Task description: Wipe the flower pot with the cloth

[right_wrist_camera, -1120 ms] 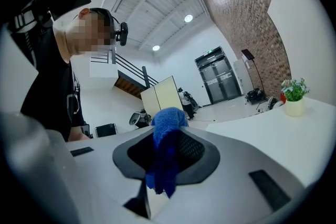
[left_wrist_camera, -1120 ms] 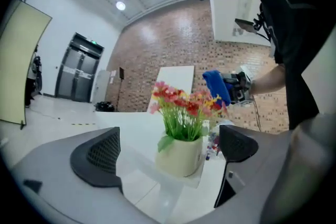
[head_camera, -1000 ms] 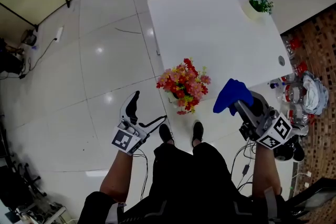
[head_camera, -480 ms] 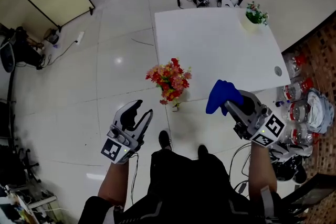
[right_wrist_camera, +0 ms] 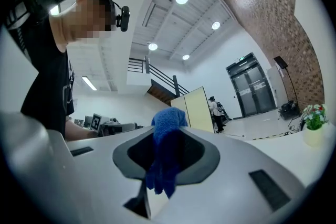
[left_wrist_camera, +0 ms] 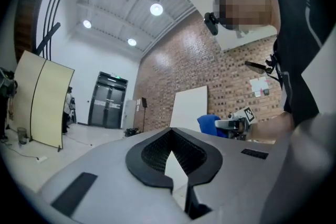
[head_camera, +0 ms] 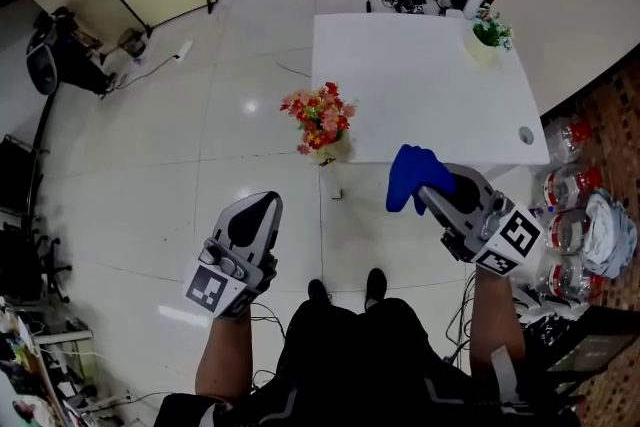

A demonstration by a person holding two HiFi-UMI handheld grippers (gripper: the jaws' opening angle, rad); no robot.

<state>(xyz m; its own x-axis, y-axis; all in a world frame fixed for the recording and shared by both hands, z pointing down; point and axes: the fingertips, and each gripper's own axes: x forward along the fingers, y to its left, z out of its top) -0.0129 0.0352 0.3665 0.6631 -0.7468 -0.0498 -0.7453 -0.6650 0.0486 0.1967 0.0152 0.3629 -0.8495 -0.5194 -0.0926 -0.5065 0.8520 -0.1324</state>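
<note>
Both shut: left gripper (head_camera: pixel 258 205) just closed empty, right gripper (head_camera: pixel 427 192) pinching blue cloth (head_camera: pixel 410 172), seemingly mid-length.

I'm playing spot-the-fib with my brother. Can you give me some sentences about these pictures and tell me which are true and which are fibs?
1. The right gripper holds a blue cloth. True.
2. The left gripper is holding the flower pot. False: its jaws have just been closing and are shut with nothing between them. The flower pot stands at the near corner of the white table, away from both grippers.
3. The blue cloth is rubbing the flower pot. False: the cloth is up in the air, apart from the pot.
4. A small green plant stands near the white table's far corner. True.
</note>
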